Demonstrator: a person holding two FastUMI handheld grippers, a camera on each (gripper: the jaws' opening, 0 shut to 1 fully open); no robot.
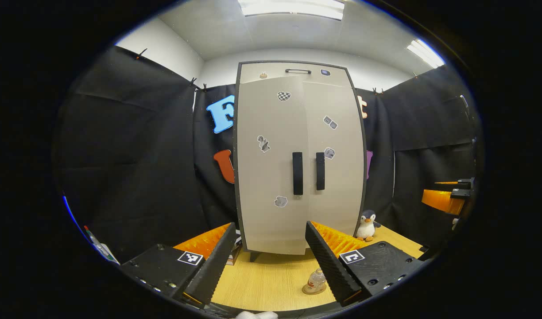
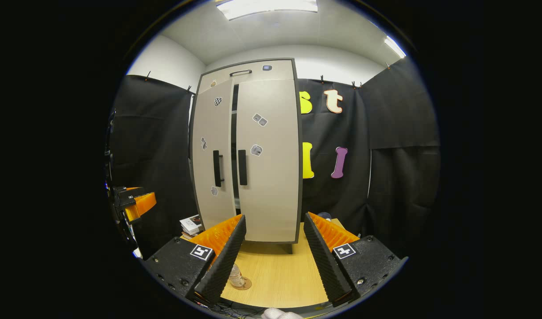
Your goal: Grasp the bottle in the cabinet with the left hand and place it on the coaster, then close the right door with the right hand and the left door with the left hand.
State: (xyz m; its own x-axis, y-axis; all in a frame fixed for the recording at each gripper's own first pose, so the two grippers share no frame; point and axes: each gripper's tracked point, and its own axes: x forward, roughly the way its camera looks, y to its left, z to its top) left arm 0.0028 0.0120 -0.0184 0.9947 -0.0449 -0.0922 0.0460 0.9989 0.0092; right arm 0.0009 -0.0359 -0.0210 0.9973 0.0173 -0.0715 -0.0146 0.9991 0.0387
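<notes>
Wood-grain table (image 1: 271,283) runs under both grippers, its near edge right below them. Closest in the left gripper view, the left gripper (image 1: 267,257) hangs over that near edge with its jaws spread apart and nothing between them. Just past its right finger, the bottle (image 1: 316,280) stands upright on the coaster (image 1: 313,290), near the table's front edge and well apart from the cabinet. In the right gripper view the right gripper (image 2: 273,252) is likewise released, fingers wide and holding nothing, and the same bottle (image 2: 236,275) on its coaster (image 2: 244,283) peeks out beside its left finger.

Farther back, a toy penguin (image 1: 367,226) sits on the table by the cabinet's right front corner, and a stack of books (image 2: 190,225) lies at its left side. The cabinet (image 1: 300,159) stands at the table's far edge. Its right door (image 2: 267,159) lies flush; the left door (image 2: 212,155) looks slightly ajar in the right gripper view, a dark gap showing between the two, each with a dark vertical handle. Stickers dot both doors. Black cloth hangs behind.
</notes>
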